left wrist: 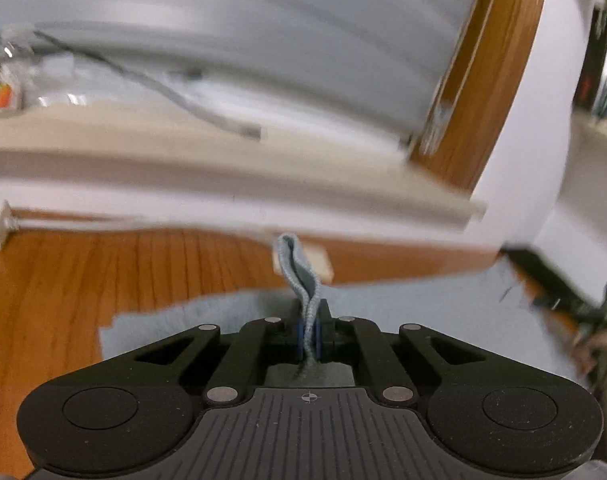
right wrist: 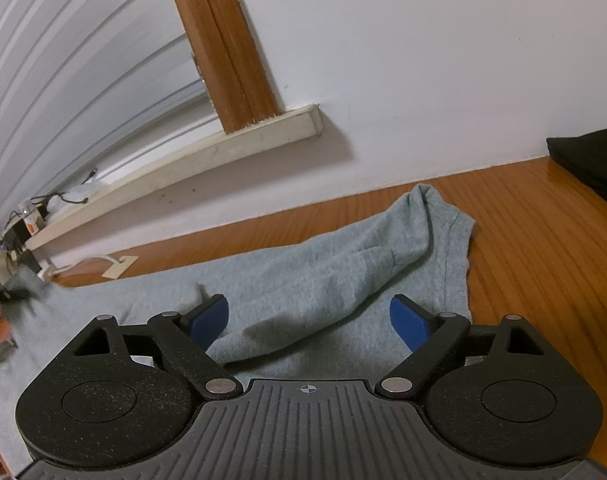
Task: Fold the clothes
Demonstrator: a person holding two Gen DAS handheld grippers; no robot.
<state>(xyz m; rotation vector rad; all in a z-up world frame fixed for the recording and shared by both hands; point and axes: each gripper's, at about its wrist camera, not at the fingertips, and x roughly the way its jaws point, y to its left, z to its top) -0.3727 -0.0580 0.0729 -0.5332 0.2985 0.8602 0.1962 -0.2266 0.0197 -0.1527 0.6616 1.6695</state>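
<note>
A light grey-blue knit garment (right wrist: 323, 264) lies spread on the wooden floor (right wrist: 543, 240), one sleeve folded across its body. My right gripper (right wrist: 309, 320) hovers just over it, jaws wide, blue pads (right wrist: 409, 322) on either side of the sleeve fold without pressing it. In the left wrist view my left gripper (left wrist: 310, 336) is shut on a narrow strip of the garment's edge (left wrist: 299, 268), which sticks up between the pads. The rest of the cloth (left wrist: 423, 320) lies flat beyond it. The picture there is blurred.
A white wall (right wrist: 423, 60) with a pale sill (right wrist: 223, 148) and a wooden door frame (right wrist: 227, 48) stands close ahead. A dark cushion or bag (right wrist: 595, 160) sits at the far right. Cables and small items (right wrist: 35, 212) clutter the sill's left end.
</note>
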